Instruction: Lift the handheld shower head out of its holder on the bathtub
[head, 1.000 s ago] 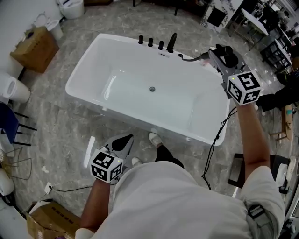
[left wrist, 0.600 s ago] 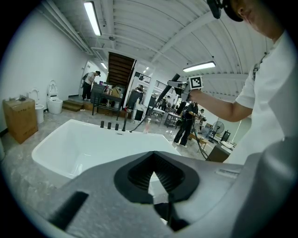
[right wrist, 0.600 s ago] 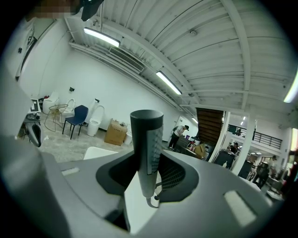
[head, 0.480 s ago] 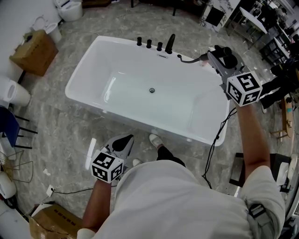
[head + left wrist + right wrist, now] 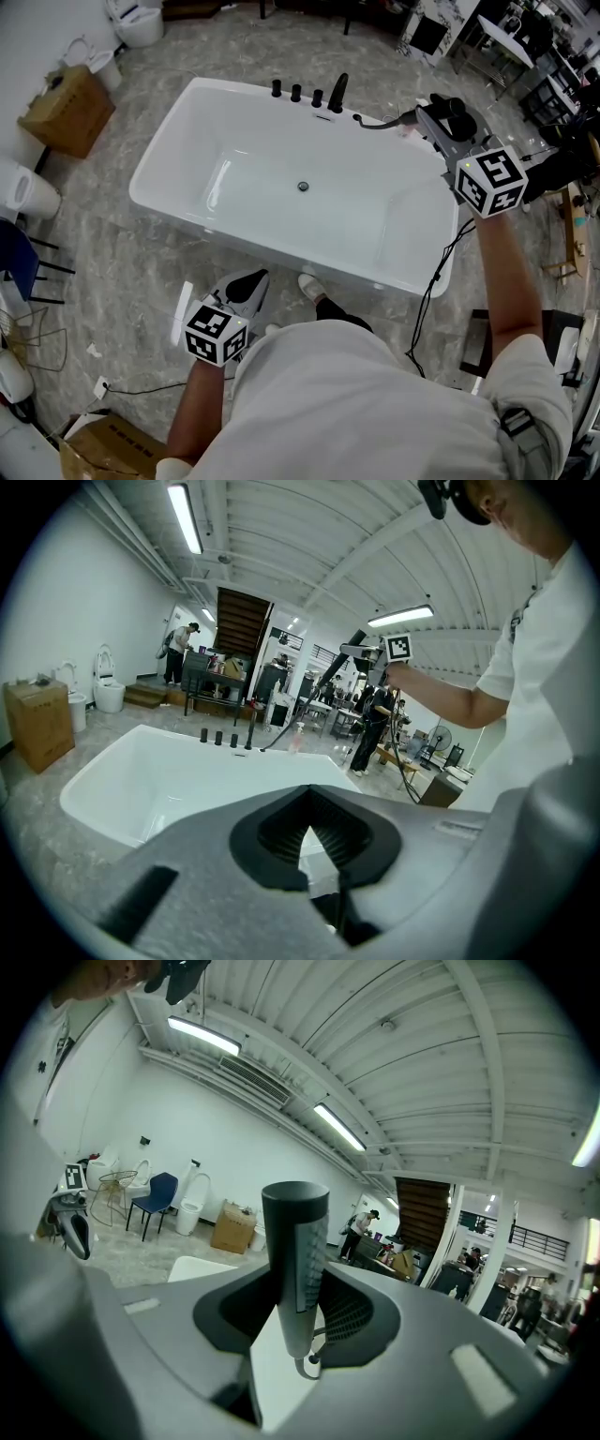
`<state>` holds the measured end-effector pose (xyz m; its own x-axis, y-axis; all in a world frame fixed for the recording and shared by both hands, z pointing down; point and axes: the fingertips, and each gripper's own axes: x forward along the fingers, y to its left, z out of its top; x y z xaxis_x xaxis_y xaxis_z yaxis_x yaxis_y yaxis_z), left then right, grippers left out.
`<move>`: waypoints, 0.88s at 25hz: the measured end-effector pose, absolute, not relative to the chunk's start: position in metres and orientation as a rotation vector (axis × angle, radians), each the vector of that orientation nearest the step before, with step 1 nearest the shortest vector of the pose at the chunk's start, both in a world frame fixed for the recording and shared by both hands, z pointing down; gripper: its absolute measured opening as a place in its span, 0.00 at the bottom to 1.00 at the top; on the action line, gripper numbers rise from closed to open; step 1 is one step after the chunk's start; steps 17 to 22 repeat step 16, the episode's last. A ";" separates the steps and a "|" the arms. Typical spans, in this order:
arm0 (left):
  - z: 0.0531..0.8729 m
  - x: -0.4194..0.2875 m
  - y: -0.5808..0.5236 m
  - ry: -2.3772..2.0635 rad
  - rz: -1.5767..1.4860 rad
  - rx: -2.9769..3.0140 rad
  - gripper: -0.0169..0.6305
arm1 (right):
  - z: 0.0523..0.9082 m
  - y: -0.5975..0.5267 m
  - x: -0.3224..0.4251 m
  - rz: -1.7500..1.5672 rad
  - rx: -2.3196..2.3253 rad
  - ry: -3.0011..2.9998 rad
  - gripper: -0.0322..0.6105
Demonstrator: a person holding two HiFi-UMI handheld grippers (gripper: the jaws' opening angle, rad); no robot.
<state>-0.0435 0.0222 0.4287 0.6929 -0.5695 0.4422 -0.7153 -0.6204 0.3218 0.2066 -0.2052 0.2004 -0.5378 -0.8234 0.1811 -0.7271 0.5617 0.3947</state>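
Right gripper view: the shower head [image 5: 294,1241] is being gripped upright between the right gripper's [image 5: 298,1309] jaws, near the bathtub's [image 5: 157,150] far-right corner.

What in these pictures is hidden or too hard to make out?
- Right gripper view: the shower head is clear, but its hose drops out of sight behind the fingers.
- Head view: the shower head sits behind the right gripper; only the hose shows.
- Head view: the holder is too small to pick out among the black fittings on the bathtub.
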 end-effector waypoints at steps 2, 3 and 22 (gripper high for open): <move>0.428 -0.046 0.017 -0.990 0.408 2.426 0.03 | 0.199 -0.208 0.204 -0.388 1.267 -2.456 0.28; 0.428 -0.046 0.014 -0.991 0.407 2.424 0.03 | 0.199 -0.210 0.203 -0.386 1.264 -2.457 0.28; 0.426 -0.036 -0.011 -1.012 0.419 2.416 0.03 | 0.195 -0.222 0.217 -0.377 1.248 -2.481 0.28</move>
